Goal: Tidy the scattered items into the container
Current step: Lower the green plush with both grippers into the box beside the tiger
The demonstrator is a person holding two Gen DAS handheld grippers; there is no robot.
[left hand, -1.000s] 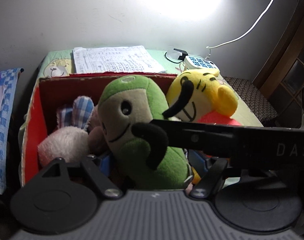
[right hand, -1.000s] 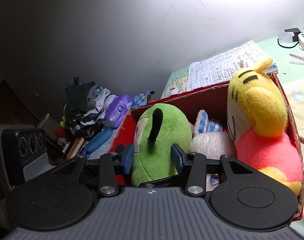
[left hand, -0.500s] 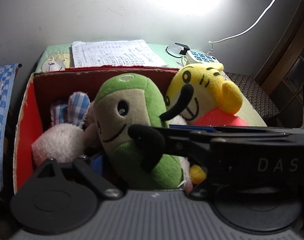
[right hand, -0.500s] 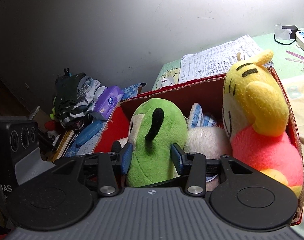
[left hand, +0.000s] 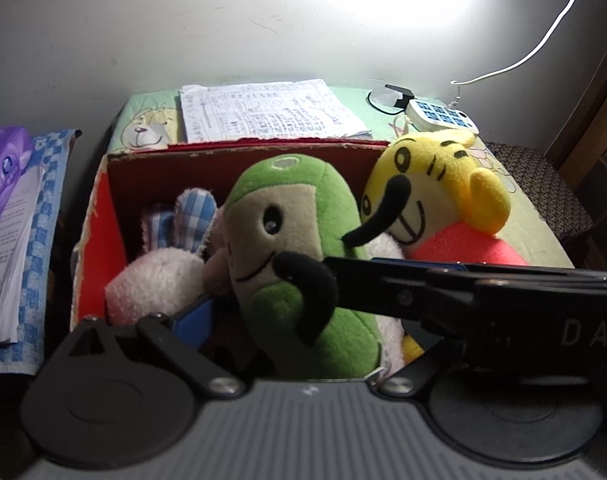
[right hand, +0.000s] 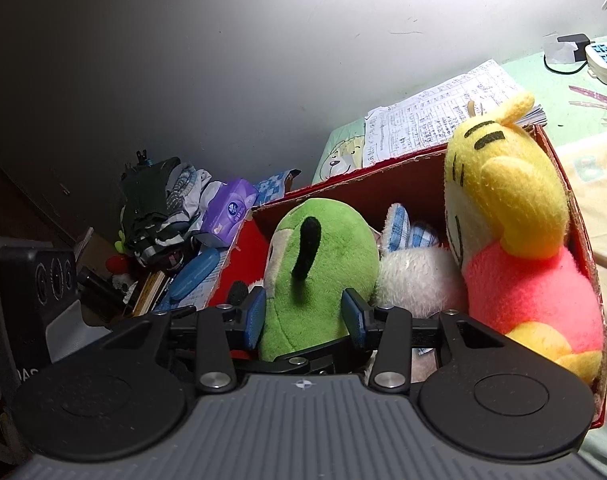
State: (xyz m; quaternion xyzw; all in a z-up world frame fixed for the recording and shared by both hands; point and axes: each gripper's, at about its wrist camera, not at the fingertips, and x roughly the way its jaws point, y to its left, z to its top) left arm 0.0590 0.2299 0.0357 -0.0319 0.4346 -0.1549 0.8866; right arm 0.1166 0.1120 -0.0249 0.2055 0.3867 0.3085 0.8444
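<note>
The right claw (right hand: 303,316) grips the green plush (right hand: 319,276) at frame centre, inside the red box (right hand: 583,240), beside the yellow plush (right hand: 511,216) at right. The left claw (left hand: 291,344) stands spread wide around it, gripping nothing.

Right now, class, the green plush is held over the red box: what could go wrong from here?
1. The right hand-held gripper pinches only the soft lower body of the green plush, so it may sag or slip.
2. The red box already holds the yellow plush and the white plush; the green one may perch on top and tumble out.
3. The left hand-held gripper sits close and could snag it.
</note>
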